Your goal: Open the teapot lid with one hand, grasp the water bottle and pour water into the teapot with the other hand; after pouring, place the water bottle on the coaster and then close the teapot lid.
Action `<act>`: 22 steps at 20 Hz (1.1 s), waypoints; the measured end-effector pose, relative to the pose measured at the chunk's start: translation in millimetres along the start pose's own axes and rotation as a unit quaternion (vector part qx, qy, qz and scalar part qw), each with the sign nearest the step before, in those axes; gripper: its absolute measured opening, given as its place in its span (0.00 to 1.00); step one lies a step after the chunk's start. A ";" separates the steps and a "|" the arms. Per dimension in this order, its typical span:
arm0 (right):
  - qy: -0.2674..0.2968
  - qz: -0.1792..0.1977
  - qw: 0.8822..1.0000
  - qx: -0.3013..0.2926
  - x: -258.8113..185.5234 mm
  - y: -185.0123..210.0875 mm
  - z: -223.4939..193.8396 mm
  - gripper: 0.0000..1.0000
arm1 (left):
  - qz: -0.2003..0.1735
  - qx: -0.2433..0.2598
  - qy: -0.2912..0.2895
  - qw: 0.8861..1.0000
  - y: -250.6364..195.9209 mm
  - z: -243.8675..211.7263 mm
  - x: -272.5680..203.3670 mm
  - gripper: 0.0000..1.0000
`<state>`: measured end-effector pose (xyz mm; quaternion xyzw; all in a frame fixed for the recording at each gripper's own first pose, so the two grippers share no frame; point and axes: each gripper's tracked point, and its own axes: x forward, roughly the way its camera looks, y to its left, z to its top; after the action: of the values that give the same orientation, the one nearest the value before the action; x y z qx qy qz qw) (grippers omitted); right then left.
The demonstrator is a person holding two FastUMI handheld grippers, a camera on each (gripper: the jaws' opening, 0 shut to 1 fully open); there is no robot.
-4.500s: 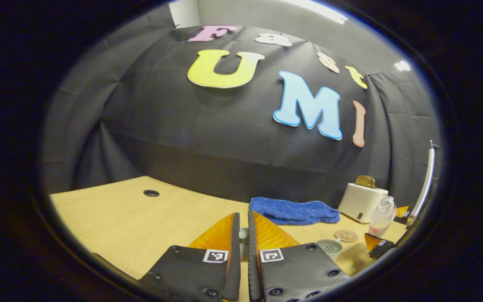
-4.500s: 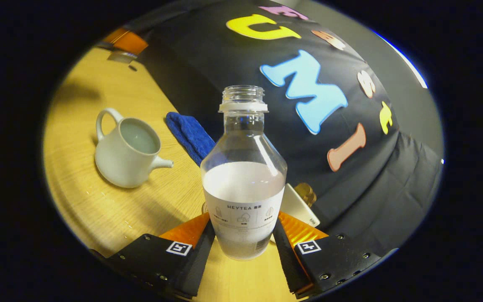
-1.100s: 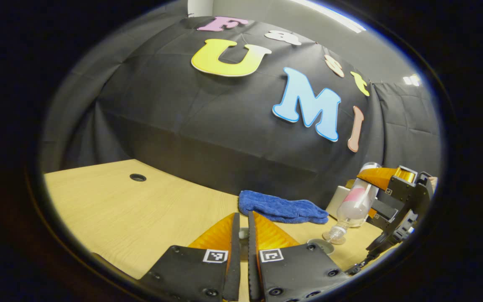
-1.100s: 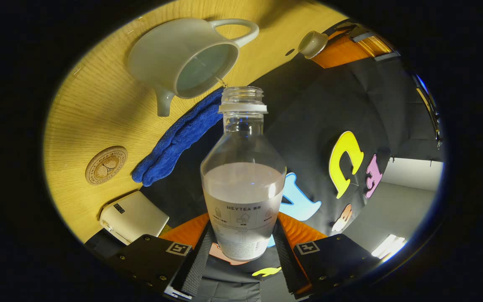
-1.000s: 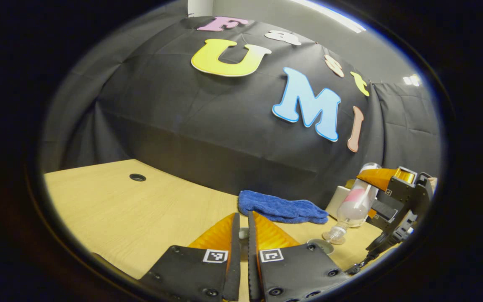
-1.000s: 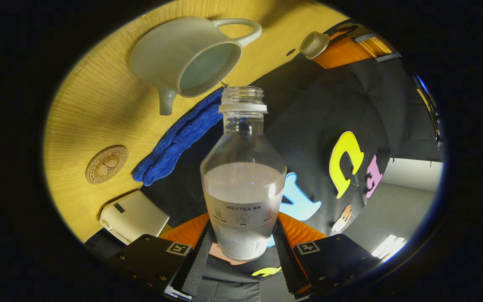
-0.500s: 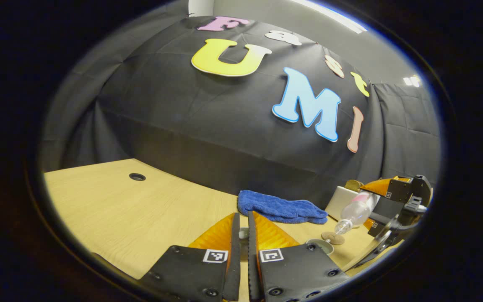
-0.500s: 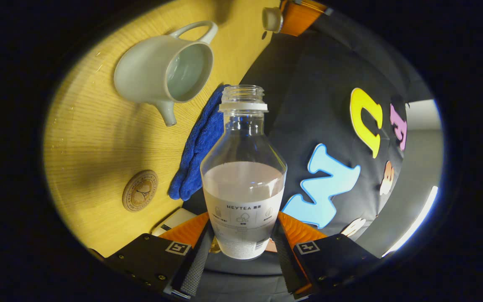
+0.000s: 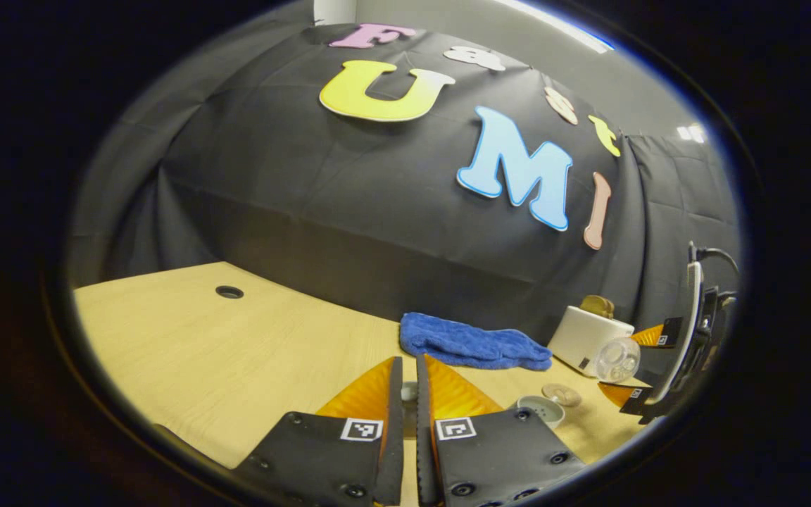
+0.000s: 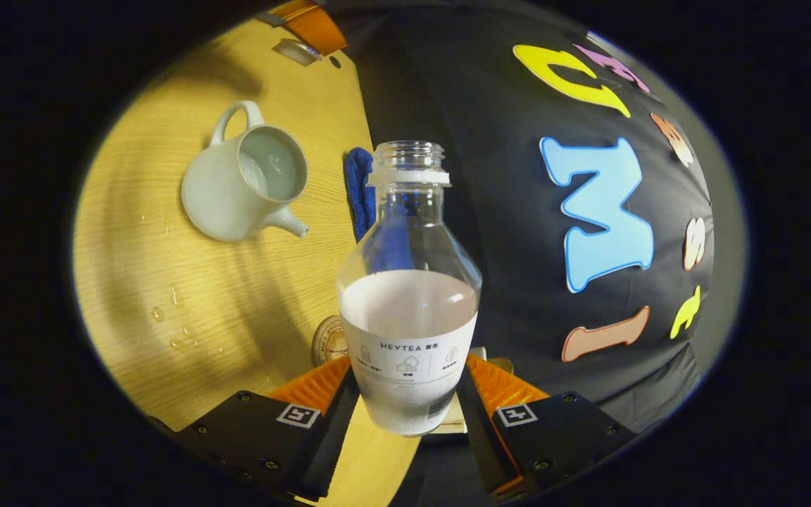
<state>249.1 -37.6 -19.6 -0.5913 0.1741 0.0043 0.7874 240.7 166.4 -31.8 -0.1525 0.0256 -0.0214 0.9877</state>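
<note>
At the bottom of the right gripper view the right tongs (image 10: 405, 405) clench the bottle (image 10: 409, 296), now tipped back off the teapot (image 10: 243, 183) at upper left; a second ago its mouth hung over the open pot, so pouring looks finished. Drops dot the worktop (image 10: 166, 296). The coaster (image 10: 328, 341), just behind the bottle, is likely next. The left tongs (image 9: 409, 398) stay clamped on the lid (image 9: 410, 389), low centre of the left gripper view.

From my right gripper view, the teapot (image 10: 243, 184) stands on the tabletop (image 10: 166, 296), the towel (image 10: 359, 189) behind it by the wall. The coaster (image 10: 328, 341) lies nearer me, partly behind the water bottle (image 10: 409, 296).
</note>
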 end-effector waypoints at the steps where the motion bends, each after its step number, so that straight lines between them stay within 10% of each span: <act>1: 0.000 0.010 1.000 0.021 -1.2 3.9 -2.5 0.76 | -0.001 -0.001 -0.001 1.000 0.1 2.0 -0.5 0.13; 13: -0.034 0.059 0.951 0.302 -17.2 22.4 -5.1 0.76 | -0.003 -0.001 0.001 1.000 -3.1 0.6 -1.0 0.17; 22: -0.052 0.096 0.836 0.537 -17.1 32.0 -19.3 0.76 | -0.008 0.000 0.003 1.000 -7.6 -2.5 0.3 0.17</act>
<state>221.1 -42.6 -49.2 -0.0547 0.1633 0.0166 0.9849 240.6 158.4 -31.9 -0.1528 0.0271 -0.0295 0.9874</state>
